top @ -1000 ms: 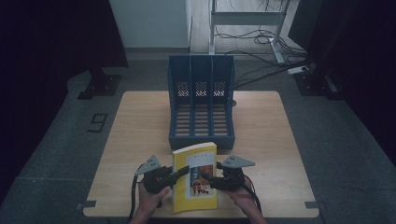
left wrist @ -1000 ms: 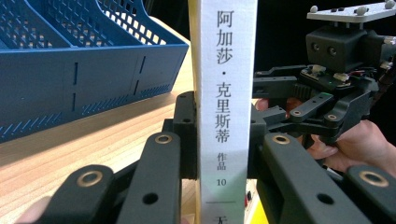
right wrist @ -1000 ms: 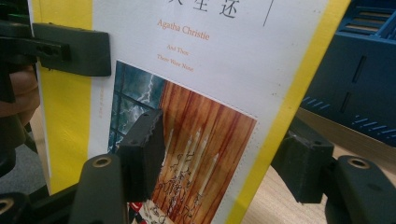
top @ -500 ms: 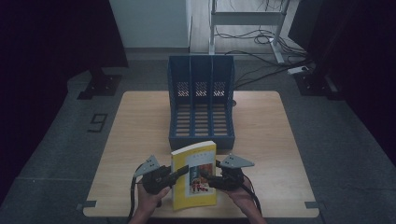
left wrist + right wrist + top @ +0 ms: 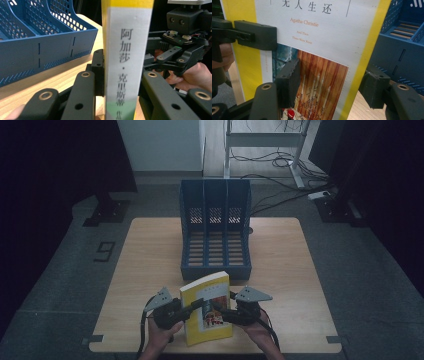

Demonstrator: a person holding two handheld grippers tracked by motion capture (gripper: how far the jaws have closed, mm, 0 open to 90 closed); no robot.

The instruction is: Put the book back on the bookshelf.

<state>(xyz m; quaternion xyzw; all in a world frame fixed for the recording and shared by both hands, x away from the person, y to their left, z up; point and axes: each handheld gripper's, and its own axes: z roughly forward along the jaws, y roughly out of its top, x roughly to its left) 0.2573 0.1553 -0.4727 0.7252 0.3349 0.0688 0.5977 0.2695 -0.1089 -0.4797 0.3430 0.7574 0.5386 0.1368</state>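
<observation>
The wooden table [image 5: 150, 265] spreads ahead of both grippers, and on it, straight beyond their jaws, stands the blue file rack [image 5: 215, 232] with three slots, its low front wall just past the top edge of the book. The book [image 5: 206, 314], yellow-bordered with a white panel and a reddish picture on its cover, stands tilted on the near part of the table between the two grippers. The left gripper [image 5: 192, 306] reaches in from the book's left side; in the left gripper view its two black jaws sit against either side of the white spine [image 5: 126, 62], and they have just been opening a little with the book between them, so the clamp on the spine is loosening but the pads still look to be in contact. The right gripper [image 5: 218, 310] comes from the book's right; in the right gripper view one jaw lies in front of the cover and the other behind the back, standing apart from the book with a visible gap.
</observation>
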